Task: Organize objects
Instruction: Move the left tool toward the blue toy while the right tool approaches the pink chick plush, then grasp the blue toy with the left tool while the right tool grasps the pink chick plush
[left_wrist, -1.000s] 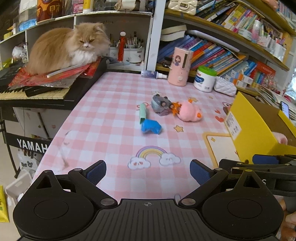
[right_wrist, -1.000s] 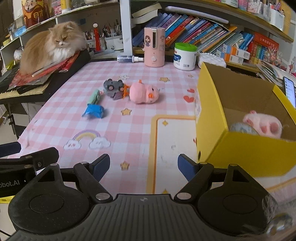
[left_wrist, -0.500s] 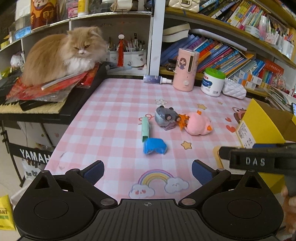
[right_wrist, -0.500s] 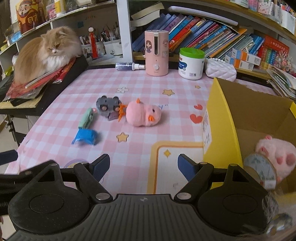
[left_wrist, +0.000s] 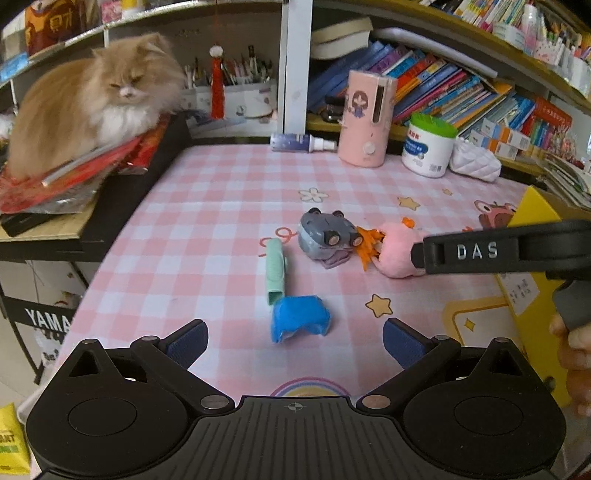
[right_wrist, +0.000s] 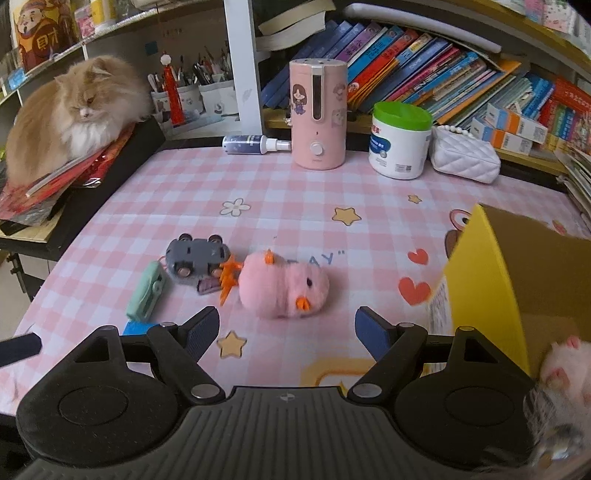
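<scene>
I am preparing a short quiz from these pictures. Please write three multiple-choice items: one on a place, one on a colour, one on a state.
1. Where does the cat sit?
A. in the yellow box
B. on the red papers beside the table
C. on the checked cloth

2. What colour is the lid of the white jar?
A. green
B. red
C. black

3. How is the grey toy car lying?
A. on its wheels
B. standing on its nose
C. tipped over, wheels showing

Answers: 1 B, the cat rests on the red papers left of the table. 2 A, the lid on the jar is green. 3 C, its underside with the wheels faces the right wrist camera.
</scene>
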